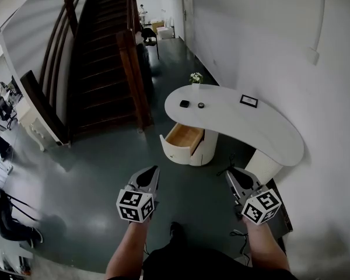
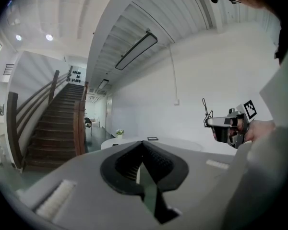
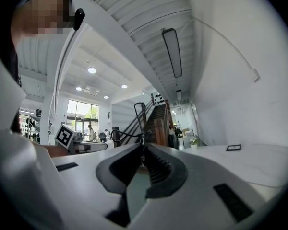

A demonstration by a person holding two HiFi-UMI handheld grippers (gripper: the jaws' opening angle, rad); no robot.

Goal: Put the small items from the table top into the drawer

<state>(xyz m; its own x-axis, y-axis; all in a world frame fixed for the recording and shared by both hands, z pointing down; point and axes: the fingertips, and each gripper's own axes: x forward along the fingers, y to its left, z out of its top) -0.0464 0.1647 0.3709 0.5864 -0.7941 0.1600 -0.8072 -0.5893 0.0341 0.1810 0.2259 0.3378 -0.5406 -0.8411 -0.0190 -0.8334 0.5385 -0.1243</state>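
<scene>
While both the left gripper (image 1: 153,171) and the right gripper (image 1: 229,174) are clenched on nothing, a small black block (image 1: 184,104) and a round piece (image 1: 201,105) lie on the table (image 1: 268,130) at twelve o'clock, over the open drawer (image 1: 185,137). They look light and stiff; I would pinch each across its sides.

Three small items lie on the white worktop (image 1: 268,134). A black square item (image 1: 184,104) and a round dark item (image 1: 201,105) lie near each other, not touching, at the left end. A flat black-framed rectangle (image 1: 248,101) lies well apart from them, near the far edge. The drawer (image 1: 184,137) is pulled open below the left end; its interior is light wood.
</scene>
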